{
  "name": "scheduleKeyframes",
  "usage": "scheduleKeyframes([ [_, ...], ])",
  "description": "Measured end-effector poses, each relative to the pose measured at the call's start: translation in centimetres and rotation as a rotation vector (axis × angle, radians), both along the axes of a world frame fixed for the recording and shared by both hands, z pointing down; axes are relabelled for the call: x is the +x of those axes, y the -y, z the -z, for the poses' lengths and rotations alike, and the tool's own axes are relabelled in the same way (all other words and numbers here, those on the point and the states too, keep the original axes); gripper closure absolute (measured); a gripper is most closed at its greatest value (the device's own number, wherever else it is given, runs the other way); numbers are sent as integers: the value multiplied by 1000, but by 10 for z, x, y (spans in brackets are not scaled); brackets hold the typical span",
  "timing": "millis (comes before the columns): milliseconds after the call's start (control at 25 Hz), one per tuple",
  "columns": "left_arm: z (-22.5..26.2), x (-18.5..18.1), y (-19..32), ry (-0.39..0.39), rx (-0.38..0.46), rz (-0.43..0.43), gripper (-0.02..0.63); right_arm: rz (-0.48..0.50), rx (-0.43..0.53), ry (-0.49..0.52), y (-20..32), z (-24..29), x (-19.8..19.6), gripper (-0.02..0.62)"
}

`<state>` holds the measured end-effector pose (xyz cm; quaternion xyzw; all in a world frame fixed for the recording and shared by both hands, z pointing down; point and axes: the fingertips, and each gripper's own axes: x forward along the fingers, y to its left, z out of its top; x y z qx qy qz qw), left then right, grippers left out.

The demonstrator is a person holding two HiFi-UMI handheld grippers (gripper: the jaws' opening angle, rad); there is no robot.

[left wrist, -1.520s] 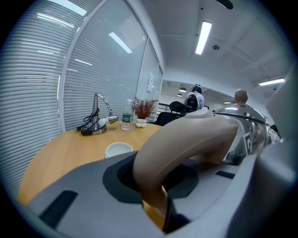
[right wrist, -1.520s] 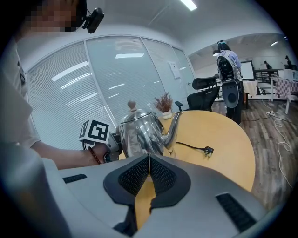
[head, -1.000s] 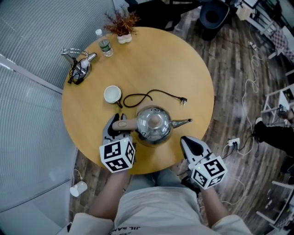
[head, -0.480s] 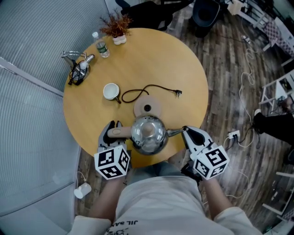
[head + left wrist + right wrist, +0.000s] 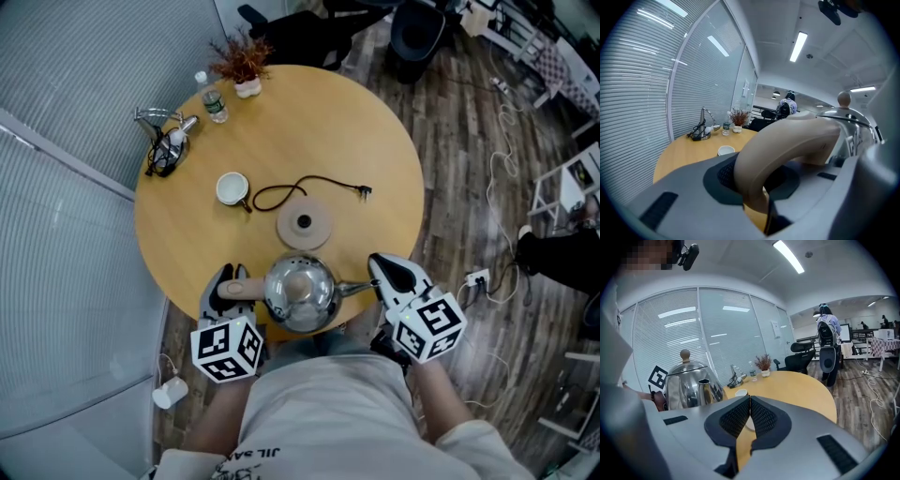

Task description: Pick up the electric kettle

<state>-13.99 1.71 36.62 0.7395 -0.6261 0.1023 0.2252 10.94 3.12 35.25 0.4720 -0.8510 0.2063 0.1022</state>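
Observation:
The steel electric kettle [image 5: 300,292] hangs over the near edge of the round wooden table [image 5: 366,131], off its round base [image 5: 304,224]. My left gripper [image 5: 228,286] is shut on the kettle's beige handle [image 5: 246,284]. In the left gripper view the handle [image 5: 787,145] fills the space between the pads of my left gripper [image 5: 759,183], with the kettle body [image 5: 848,122] to the right. My right gripper [image 5: 380,267] is shut and empty just right of the spout. In the right gripper view my right gripper [image 5: 750,416] has its pads together, and the kettle [image 5: 689,385] sits at the left.
The base's black cord [image 5: 309,187] curls across the table's middle. A white cup [image 5: 232,188] stands left of the base. At the far left rim are a metal stand [image 5: 167,141], a water bottle [image 5: 216,105] and a small potted plant [image 5: 244,67]. Office chairs and cables lie beyond on the wood floor.
The kettle has come up off its base and moved toward me to the near table edge, carried by my left gripper. The base is now uncovered. My right gripper rose a little.

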Motion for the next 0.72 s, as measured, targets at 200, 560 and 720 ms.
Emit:
scheduleKeyframes([
  [200, 3, -4, -9, -17, 1, 8, 525, 14, -3, -12, -3, 0, -7, 565],
  [560, 14, -8, -13, -32, 13, 2, 525, 22, 4, -6, -2, 5, -13, 565],
  [720, 18, -10, -14, -40, 13, 1, 525, 25, 7, -6, -4, 7, -13, 565],
])
